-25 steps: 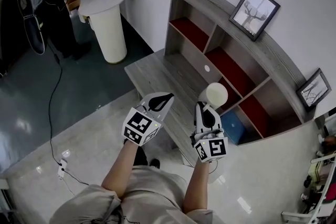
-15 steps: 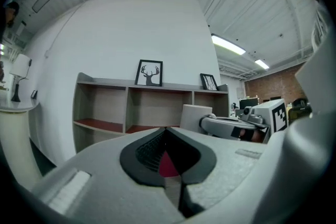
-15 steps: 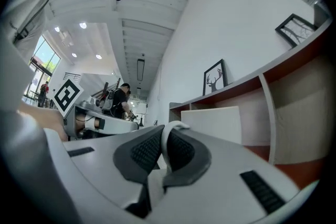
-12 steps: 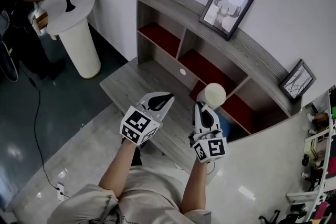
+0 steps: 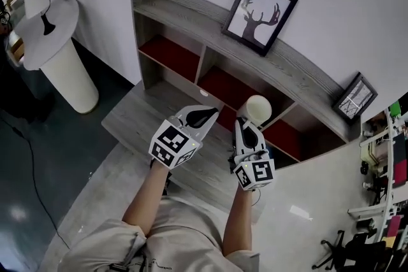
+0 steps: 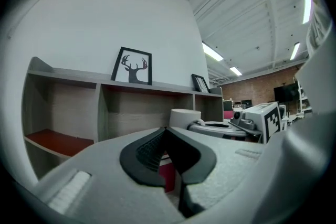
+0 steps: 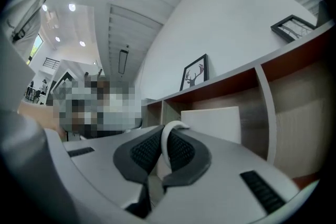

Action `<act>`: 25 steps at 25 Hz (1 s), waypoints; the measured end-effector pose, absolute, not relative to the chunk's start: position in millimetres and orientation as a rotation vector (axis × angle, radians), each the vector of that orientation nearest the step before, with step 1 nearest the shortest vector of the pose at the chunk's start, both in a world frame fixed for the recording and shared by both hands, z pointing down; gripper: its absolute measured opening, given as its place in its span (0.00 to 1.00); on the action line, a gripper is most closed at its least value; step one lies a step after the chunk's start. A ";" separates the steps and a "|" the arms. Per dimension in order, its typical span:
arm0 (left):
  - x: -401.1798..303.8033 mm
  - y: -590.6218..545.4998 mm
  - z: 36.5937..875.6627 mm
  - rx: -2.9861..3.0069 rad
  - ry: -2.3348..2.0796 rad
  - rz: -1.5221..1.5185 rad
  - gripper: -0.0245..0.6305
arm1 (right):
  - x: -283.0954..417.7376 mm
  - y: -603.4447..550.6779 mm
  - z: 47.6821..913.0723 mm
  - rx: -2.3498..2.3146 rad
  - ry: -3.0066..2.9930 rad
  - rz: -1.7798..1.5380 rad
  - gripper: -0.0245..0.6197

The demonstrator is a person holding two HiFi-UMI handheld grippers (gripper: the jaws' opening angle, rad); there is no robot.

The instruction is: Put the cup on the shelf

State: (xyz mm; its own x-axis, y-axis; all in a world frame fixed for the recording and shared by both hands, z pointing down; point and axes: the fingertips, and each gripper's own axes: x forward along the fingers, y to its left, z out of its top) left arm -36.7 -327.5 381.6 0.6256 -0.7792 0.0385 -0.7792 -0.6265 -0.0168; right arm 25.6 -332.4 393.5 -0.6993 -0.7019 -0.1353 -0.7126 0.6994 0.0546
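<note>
The shelf point(image 5: 185, 16) stands in front of me with its red-floored compartments open, and below it is the grey desk top point(image 5: 143, 114). On the top board leans the deer picture point(image 5: 258, 14). If I choose this board, I think the cup can push the frame and make it fall.

The cup point(image 5: 257, 108) is white and is in the air, in front of the lower compartments and above the desk. My right gripper point(image 5: 247, 127) is clenched only on its thin handle point(image 7: 168, 139). This is my main worry: with such a small grip the cup may turn or tilt between the pads, and then its body can hit a divider or the edge of a board.

My left gripper point(image 5: 203, 116) is closed on nothing, just beside the right one, so it cannot catch the cup.
</note>
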 end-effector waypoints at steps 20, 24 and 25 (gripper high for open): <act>-75.5 -413.9 421.5 2.905 -1.028 0.159 0.05 | -20.5 -425.2 438.0 -1.488 2.718 0.067 0.07; -71.2 -423.5 423.1 2.930 -0.956 0.138 0.05 | -19.2 -437.5 440.7 -1.545 2.695 0.062 0.07; -70.1 -425.4 423.5 2.937 -0.939 0.134 0.05 | -19.3 -439.5 441.7 -1.555 2.693 0.060 0.07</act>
